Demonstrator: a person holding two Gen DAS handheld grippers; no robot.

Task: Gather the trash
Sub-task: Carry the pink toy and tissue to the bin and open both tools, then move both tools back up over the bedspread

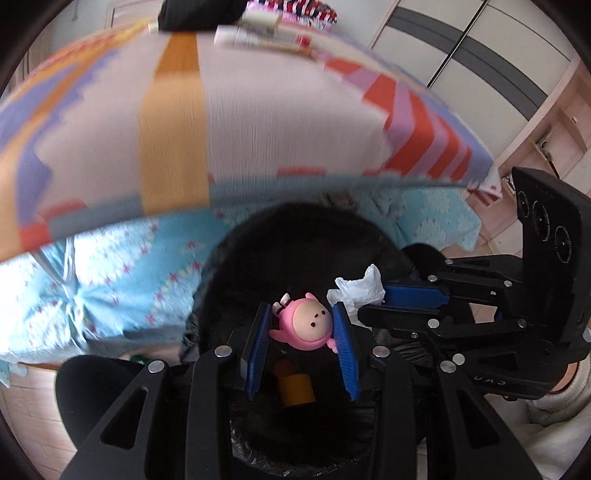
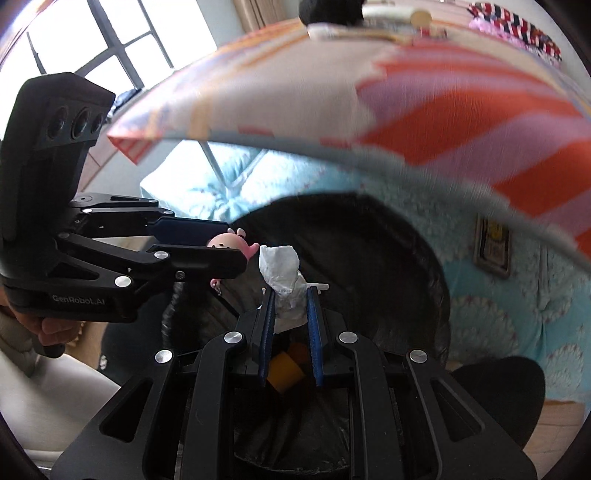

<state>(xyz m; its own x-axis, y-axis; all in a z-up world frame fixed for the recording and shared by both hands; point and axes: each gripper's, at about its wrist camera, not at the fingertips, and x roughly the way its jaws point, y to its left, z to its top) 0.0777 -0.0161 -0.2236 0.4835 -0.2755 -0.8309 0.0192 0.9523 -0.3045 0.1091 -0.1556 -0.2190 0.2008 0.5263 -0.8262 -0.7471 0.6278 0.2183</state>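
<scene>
My left gripper (image 1: 301, 315) is shut on a pink toy figure (image 1: 304, 325) and holds it over the black-lined trash bin (image 1: 295, 236). My right gripper (image 2: 290, 295) is shut on a crumpled white tissue (image 2: 280, 267) above the same bin (image 2: 406, 266). In the left wrist view the right gripper (image 1: 364, 301) comes in from the right with the tissue (image 1: 356, 290). In the right wrist view the left gripper (image 2: 231, 243) comes in from the left with the pink toy (image 2: 229, 242). A yellow object (image 1: 295, 387) lies inside the bin and also shows in the right wrist view (image 2: 282, 371).
A table with a striped pink, orange and purple cloth (image 1: 258, 122) overhangs the bin. Boxes (image 1: 262, 35) lie on its far edge. A blue patterned cover (image 1: 110, 280) hangs below. Wooden floor (image 1: 491, 221) lies to the right, a window (image 2: 110, 40) at the left.
</scene>
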